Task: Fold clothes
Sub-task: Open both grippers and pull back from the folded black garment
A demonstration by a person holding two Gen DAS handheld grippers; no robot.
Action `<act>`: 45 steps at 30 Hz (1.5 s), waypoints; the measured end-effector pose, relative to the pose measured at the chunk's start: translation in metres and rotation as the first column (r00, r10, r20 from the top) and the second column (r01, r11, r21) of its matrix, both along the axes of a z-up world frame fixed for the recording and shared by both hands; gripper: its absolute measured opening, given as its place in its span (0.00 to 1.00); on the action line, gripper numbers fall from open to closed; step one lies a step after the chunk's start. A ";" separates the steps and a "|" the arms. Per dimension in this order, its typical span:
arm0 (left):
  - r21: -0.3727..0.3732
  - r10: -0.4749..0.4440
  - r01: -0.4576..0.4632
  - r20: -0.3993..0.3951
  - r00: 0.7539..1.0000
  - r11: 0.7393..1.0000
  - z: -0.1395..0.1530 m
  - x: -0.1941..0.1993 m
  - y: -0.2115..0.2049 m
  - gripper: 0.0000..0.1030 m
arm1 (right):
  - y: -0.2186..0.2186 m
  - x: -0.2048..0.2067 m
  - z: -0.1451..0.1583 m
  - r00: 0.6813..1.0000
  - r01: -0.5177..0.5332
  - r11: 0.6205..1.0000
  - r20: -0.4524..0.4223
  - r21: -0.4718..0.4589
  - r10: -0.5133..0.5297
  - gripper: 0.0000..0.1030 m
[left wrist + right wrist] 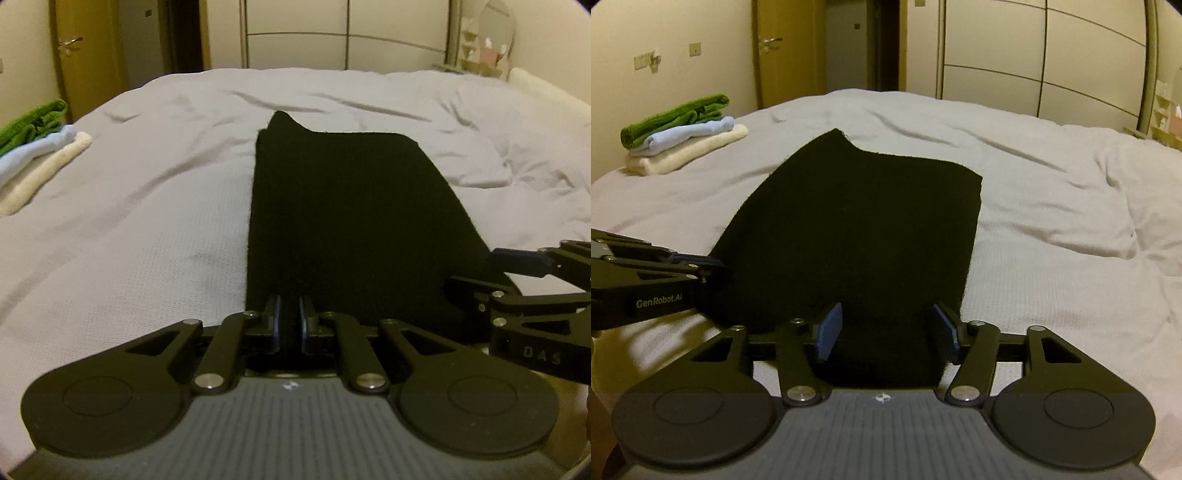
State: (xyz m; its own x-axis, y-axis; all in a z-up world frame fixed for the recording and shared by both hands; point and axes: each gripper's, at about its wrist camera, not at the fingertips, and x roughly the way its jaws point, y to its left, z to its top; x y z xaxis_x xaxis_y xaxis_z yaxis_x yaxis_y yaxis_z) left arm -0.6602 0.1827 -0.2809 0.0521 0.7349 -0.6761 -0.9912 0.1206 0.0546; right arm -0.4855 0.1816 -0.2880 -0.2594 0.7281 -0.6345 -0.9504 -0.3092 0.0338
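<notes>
A black garment (pixel 343 206) lies folded into a long strip on the pale bed sheet (pixel 129 221), reaching away from me. My left gripper (pixel 290 306) is shut on the near left edge of it, with a fold of black cloth pinched between the blue pads. In the right wrist view the same garment (pixel 857 221) runs between the fingers of my right gripper (pixel 886 325). That gripper stands open, its blue pads (pixel 829 328) wide apart and clear of the cloth. Each gripper also shows from the side in the other view: the right gripper (pixel 495 269) and the left gripper (pixel 709 267).
A stack of folded clothes (pixel 683 136), green on light blue on cream, sits at the bed's far left corner. A wooden door (pixel 786 48) and wardrobe panels (pixel 332 33) stand behind the bed. A shelf with small items (pixel 487 48) is at the back right. The sheet (pixel 1052 221) is wrinkled.
</notes>
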 end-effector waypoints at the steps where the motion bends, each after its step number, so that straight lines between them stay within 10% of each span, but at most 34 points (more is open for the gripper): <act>1: 0.000 0.014 -0.014 -0.010 1.000 1.000 0.006 0.003 -0.002 0.11 | 0.001 0.004 0.003 1.000 0.008 1.000 -0.023 -0.015 -0.008 0.65; 4: 0.003 0.072 -0.072 -0.051 0.996 0.997 0.024 0.012 -0.014 0.42 | 0.003 0.027 0.012 0.985 0.060 0.993 -0.155 -0.100 -0.075 0.76; 6: 0.014 0.095 -0.095 -0.083 0.992 0.995 0.033 0.017 -0.024 0.44 | -0.002 0.037 0.018 0.980 0.086 0.989 -0.168 -0.120 -0.105 0.94; 16: -0.023 0.132 -0.134 -0.063 0.989 0.991 0.063 0.036 -0.078 0.62 | -0.043 0.064 0.040 0.973 0.133 0.974 -0.164 -0.181 -0.163 0.97; 45: 0.053 0.036 -0.039 0.057 0.998 0.998 0.093 0.045 -0.185 0.72 | -0.161 0.070 0.100 0.976 0.210 0.977 -0.053 -0.029 -0.211 0.99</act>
